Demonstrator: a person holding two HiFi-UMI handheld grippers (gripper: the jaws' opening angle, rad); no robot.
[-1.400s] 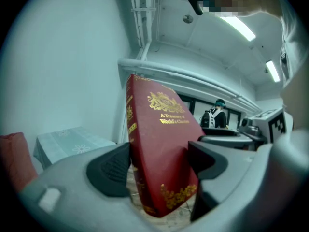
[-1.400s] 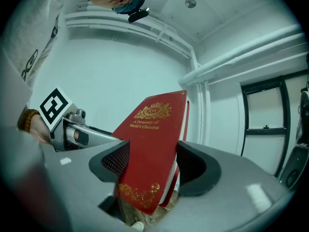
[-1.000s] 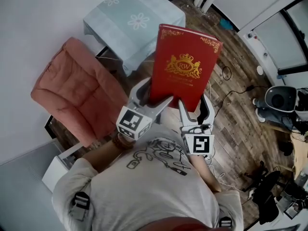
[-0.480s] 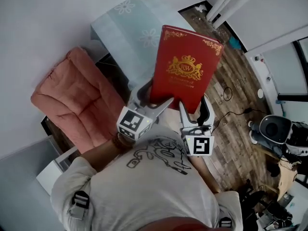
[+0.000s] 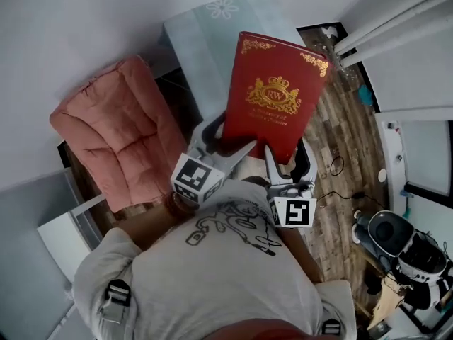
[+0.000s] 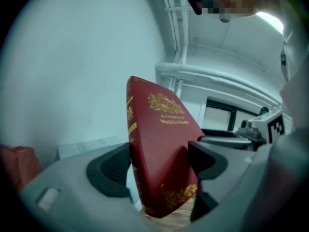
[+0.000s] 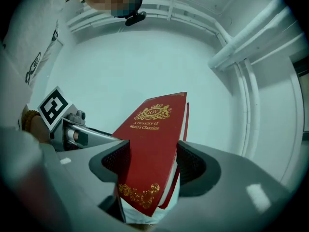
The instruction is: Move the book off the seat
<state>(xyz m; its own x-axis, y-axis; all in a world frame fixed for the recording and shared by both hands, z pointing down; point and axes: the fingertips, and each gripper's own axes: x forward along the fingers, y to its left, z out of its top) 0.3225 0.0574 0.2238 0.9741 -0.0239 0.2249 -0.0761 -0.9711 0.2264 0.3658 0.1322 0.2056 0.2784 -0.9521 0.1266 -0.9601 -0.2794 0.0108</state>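
In the head view, we hold the red book (image 5: 272, 98) upright in the air, clear of the pink seat (image 5: 117, 133); it looks to us that only setting it down remains. In the left gripper view, the left tongs (image 6: 158, 167) clamp its lower part. In the right gripper view, the right tongs (image 7: 153, 162) grip it likewise.

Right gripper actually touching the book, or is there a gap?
Touching. In the right gripper view, the right gripper has both pads pressed flat on the book, no gap showing.
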